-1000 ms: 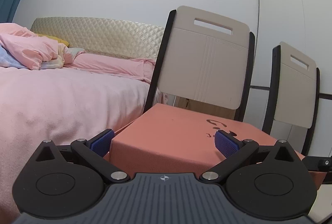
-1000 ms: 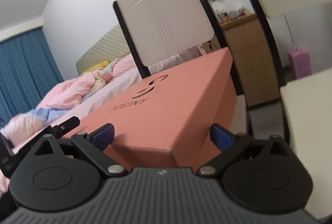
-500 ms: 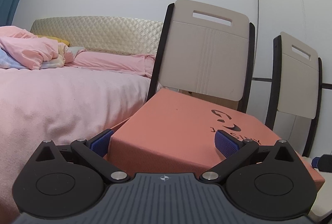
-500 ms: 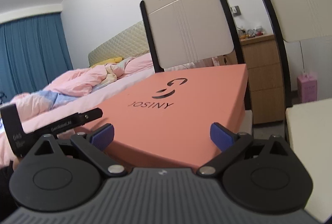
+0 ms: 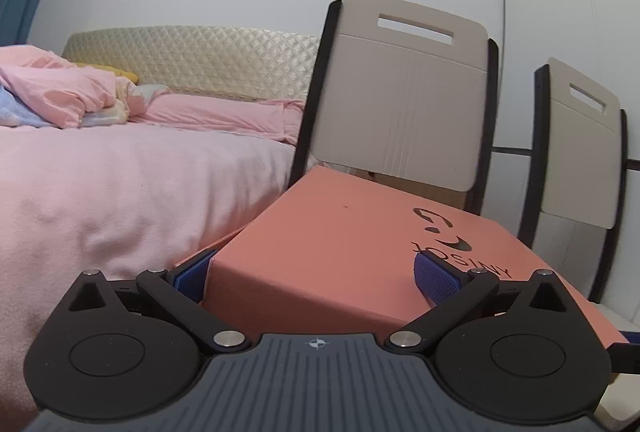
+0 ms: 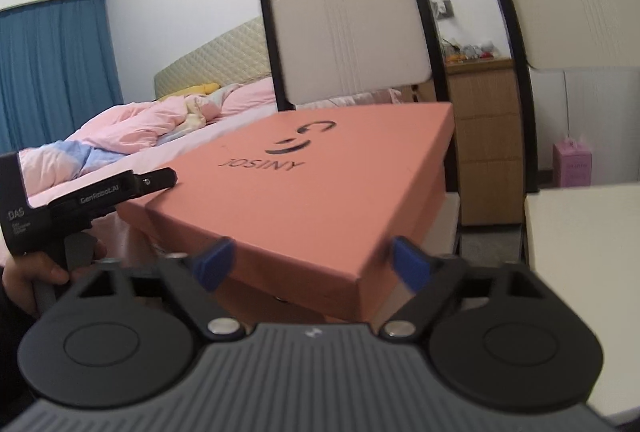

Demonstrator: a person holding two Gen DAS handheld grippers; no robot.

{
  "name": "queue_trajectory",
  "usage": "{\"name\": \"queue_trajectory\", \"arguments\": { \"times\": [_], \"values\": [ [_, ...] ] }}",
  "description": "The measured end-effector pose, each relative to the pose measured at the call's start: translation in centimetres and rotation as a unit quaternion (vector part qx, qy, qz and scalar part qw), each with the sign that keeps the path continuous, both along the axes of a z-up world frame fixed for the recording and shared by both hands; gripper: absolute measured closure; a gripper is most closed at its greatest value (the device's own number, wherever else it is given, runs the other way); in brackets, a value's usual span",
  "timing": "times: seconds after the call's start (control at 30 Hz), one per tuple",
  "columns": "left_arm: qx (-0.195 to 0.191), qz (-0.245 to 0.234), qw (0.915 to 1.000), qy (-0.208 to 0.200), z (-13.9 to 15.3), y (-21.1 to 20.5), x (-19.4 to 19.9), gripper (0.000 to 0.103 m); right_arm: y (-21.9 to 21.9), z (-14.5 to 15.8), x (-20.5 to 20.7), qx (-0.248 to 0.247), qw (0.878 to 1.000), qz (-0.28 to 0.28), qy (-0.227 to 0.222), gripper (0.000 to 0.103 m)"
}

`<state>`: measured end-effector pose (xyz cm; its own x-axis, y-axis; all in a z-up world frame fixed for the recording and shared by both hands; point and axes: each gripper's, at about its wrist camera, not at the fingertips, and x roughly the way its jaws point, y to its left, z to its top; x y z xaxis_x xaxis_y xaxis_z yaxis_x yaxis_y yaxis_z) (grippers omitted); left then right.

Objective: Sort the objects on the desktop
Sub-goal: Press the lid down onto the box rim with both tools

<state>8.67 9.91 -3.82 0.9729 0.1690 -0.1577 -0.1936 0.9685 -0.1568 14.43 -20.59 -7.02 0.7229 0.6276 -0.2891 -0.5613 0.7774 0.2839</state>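
Observation:
A salmon-pink shoebox (image 5: 336, 244) printed JOSINY lies between both grippers, with one near corner toward each camera. My left gripper (image 5: 316, 276) straddles one corner. Its left pad (image 5: 192, 274) sits against the side wall and its right pad (image 5: 438, 278) lies on the lid by the lettering. My right gripper (image 6: 312, 262) has its jaws closing around another corner of the box (image 6: 320, 192). The left pad is at the lid's side, and a sliver of gap shows at the right pad. In the right wrist view the left gripper (image 6: 92, 192) reaches the box's far left edge, with a hand (image 6: 36, 272) on its handle.
Two beige chair backs (image 5: 404, 92) (image 5: 580, 148) stand just behind the box. A bed with pink bedding (image 5: 120, 192) fills the left. A cream tabletop (image 6: 580, 272) lies to the right, with a wooden dresser (image 6: 484, 136) and a pink carton (image 6: 572, 164) beyond it.
The right gripper's jaws have drawn in from wide apart to close around the box corner. The right view has rolled, so the box looks more level. In the left view more of the lid's lettering shows.

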Motion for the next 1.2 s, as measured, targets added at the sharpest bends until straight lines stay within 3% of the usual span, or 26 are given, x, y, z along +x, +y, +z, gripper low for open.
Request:
{"name": "queue_trajectory", "arguments": {
  "times": [0.27,0.43,0.6,0.83,1.2],
  "values": [
    [-0.041,0.012,0.9991,-0.003,0.9,1.9,1.6,0.000,0.5,0.5,1.2,0.044,0.999,-0.016,0.008,0.031],
    [-0.031,0.028,0.9991,0.006,1.2,2.7,2.7,0.000,1.5,0.3,2.1,0.052,0.998,-0.010,0.018,0.033],
    [0.007,0.031,0.9988,0.038,1.1,2.1,3.8,0.000,1.8,0.2,2.9,0.058,0.998,-0.010,0.018,0.032],
    [-0.015,-0.011,0.9983,0.055,1.2,2.4,4.1,0.000,0.9,0.1,4.0,0.079,0.996,-0.021,0.031,0.031],
    [-0.013,-0.066,0.9960,0.058,1.0,0.5,3.7,0.000,-3.3,-0.5,5.6,0.141,0.987,-0.048,0.061,0.031]
  ]
}}
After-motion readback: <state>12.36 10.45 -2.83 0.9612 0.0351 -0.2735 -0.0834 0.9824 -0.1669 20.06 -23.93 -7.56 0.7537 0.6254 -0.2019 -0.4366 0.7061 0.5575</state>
